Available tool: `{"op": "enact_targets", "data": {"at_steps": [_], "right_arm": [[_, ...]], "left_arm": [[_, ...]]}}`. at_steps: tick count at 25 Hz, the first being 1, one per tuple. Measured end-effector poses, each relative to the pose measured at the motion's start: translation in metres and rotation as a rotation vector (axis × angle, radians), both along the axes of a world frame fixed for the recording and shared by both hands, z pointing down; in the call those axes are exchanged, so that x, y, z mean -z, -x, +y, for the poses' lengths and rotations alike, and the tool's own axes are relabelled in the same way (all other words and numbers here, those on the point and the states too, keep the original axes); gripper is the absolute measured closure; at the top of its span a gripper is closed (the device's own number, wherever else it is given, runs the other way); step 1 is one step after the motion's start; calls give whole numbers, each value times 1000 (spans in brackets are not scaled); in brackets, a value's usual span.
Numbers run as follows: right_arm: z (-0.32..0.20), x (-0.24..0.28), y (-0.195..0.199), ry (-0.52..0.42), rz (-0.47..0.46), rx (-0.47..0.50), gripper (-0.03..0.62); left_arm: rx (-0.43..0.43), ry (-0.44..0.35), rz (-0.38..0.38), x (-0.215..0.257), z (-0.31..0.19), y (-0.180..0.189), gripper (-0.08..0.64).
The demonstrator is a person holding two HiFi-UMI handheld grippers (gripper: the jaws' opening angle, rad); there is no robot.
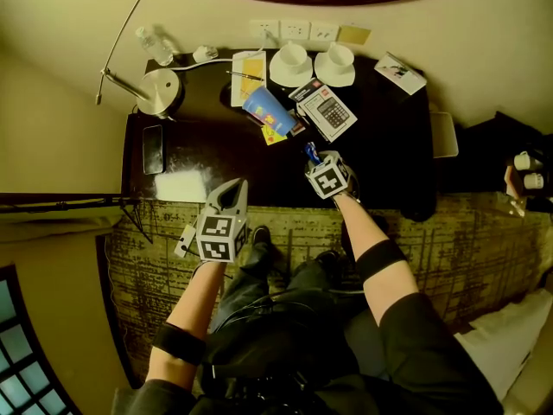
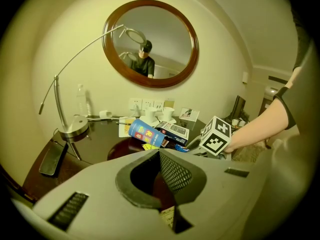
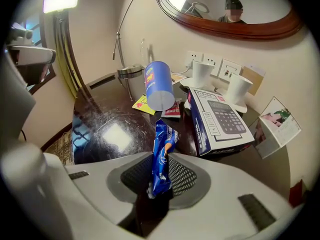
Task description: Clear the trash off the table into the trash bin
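My right gripper (image 1: 314, 157) (image 3: 159, 184) is shut on a crumpled blue snack wrapper (image 3: 161, 151) (image 1: 309, 151), which stands up between its pads just above the dark table (image 1: 380, 162) near the front edge. Beyond it a blue paper cup (image 1: 268, 111) (image 3: 159, 86) (image 2: 145, 132) lies on its side. The cup rests over a yellow wrapper (image 1: 275, 135) (image 3: 141, 104) and a red packet (image 3: 172, 110). My left gripper (image 1: 232, 190) (image 2: 160, 169) is shut and empty, hanging over the table's front edge to the left of the right gripper.
A boxed calculator (image 1: 324, 109) (image 3: 220, 121) lies right of the cup. Two white cups on saucers (image 1: 291, 63) stand at the back. A desk lamp (image 1: 160, 89), a water bottle (image 1: 155, 46) and a phone (image 1: 153, 150) occupy the left side. A photo card (image 1: 400, 72) sits back right.
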State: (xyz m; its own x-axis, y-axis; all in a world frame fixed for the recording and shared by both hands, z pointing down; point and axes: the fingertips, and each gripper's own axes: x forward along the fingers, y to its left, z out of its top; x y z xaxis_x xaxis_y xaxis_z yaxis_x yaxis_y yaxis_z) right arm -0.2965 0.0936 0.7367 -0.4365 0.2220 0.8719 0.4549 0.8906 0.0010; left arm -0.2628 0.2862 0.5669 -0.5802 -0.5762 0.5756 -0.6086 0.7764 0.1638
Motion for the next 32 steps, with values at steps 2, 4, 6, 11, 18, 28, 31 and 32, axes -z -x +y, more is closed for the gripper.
{"op": "enact_targets", "data": {"at_steps": [2,4,6,11,18,28,31,32], "right_arm": [[-3,-1,0,1,-9,-2,488],[-5,0,2,4,-23,-6,488],[-5,5,3,6,-34,-13,488],[-4,31,5,26,-98,-29,491],[-9,88,-7,88,-201,-94,492],[-17,207,-41,195,-434,-207,498],[-17,220,-59,206,-463,-233,497],[-18,223,-64,208,-473,-245,497]], "left_arm": [[-1,-2,0,1,0,-1,558],[-2,-3,-1,2,-1,-1,558],[-4,-5,-3,2,-3,-1,558],[-16,-9,-6,4,-10,-3,558],[-41,-20,-24,12,-22,1,558],[-98,-57,-76,39,-47,11,558],[-126,-61,-87,46,-55,10,558],[-139,-62,-92,48,-60,10,558]]}}
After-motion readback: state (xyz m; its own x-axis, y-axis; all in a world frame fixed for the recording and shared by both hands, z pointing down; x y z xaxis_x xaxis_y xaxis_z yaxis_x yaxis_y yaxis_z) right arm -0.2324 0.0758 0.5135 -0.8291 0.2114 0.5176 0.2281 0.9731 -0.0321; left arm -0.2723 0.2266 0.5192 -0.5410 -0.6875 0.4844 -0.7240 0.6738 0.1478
